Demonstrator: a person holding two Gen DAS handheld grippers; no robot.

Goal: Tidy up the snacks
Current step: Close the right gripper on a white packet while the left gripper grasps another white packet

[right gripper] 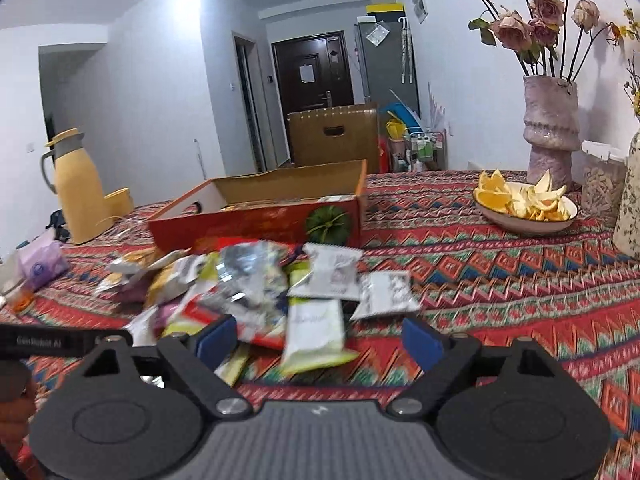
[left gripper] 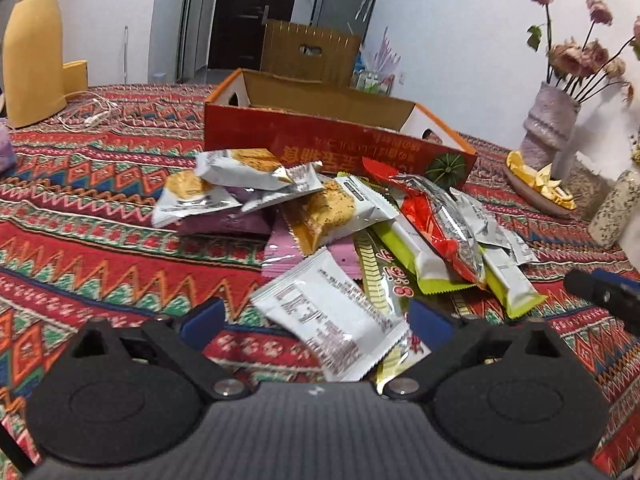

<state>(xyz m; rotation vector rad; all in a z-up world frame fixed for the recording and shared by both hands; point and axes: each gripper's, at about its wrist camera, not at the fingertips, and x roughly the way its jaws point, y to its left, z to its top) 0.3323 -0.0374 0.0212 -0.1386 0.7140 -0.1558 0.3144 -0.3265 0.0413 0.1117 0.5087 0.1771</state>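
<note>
A heap of wrapped snacks [left gripper: 344,216] lies on the patterned tablecloth in front of an open red-orange cardboard box [left gripper: 340,140]. My left gripper [left gripper: 316,322] is open low over the near edge of the heap. A white packet with printed text [left gripper: 332,316] lies between its blue pads, and neither pad presses on it. In the right wrist view the same heap [right gripper: 248,280] sits before the box [right gripper: 256,224]. My right gripper [right gripper: 320,342] is open too, with a white and green packet [right gripper: 314,332] lying between its pads, not gripped.
A yellow thermos jug [right gripper: 76,192] stands at the far left, with a purple tissue pack [right gripper: 40,260] near it. On the right are a bowl of orange peel [right gripper: 524,208], a pink vase of dried roses [right gripper: 552,128] and a jar [right gripper: 600,184]. White cables [left gripper: 92,116] trail by the jug.
</note>
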